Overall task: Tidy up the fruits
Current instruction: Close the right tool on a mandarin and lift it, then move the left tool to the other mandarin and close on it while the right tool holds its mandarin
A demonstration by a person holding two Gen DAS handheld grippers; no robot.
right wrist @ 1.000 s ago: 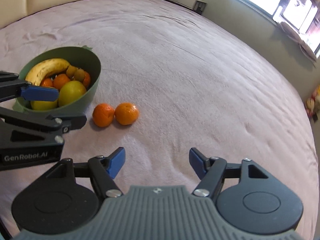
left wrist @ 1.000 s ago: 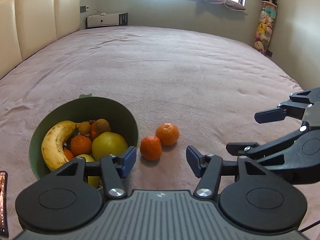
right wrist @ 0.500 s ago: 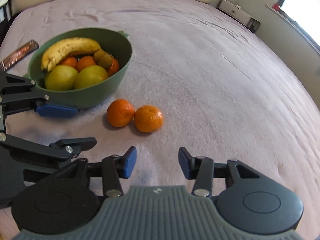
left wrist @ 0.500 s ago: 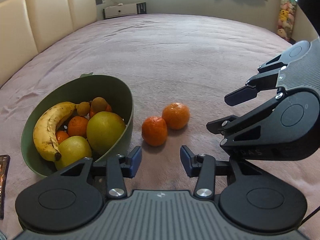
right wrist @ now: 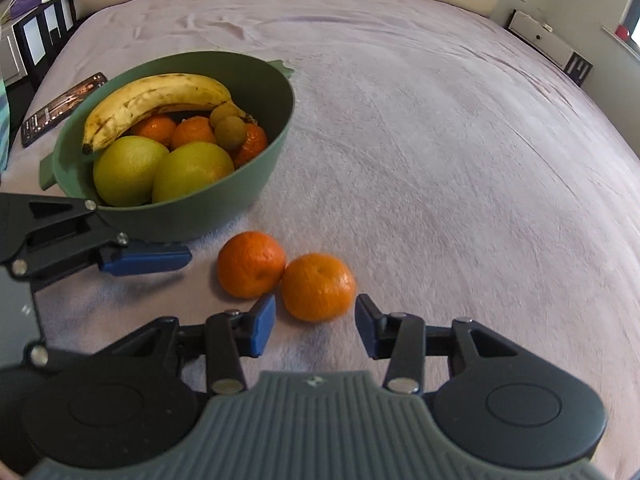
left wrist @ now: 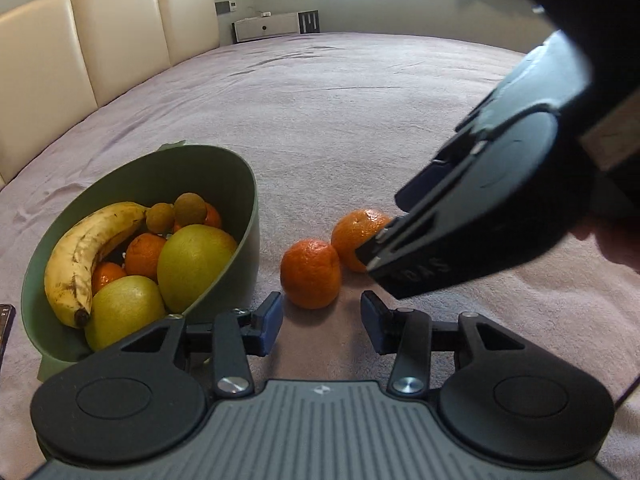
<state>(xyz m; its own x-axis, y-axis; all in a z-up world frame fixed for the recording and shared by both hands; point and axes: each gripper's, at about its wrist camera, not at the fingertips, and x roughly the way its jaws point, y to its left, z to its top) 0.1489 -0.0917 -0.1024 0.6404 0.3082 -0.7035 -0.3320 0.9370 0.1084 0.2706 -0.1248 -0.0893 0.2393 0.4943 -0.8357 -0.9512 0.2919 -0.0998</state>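
Note:
Two tangerines lie touching on the pink bedspread beside a green bowl (left wrist: 224,172) (right wrist: 256,196). The bowl holds a banana (right wrist: 160,98), two yellow-green fruits, tangerines and small brown fruits. My left gripper (left wrist: 322,326) is open, its fingers just short of the left tangerine (left wrist: 311,273) (right wrist: 251,265). My right gripper (right wrist: 315,330) is open, its fingers on either side of the near edge of the right tangerine (right wrist: 318,287) (left wrist: 358,236). In the left wrist view the right gripper's body covers part of that tangerine.
A phone (right wrist: 64,108) lies on the bed left of the bowl. A cream padded headboard (left wrist: 80,60) runs along the far side. A white low unit (left wrist: 276,28) stands by the wall. The bedspread (right wrist: 440,140) stretches wide to the right.
Both grippers have moved forward and down toward the two tangerines. The right gripper now reaches the right tangerine, and the left gripper is close behind the left one.

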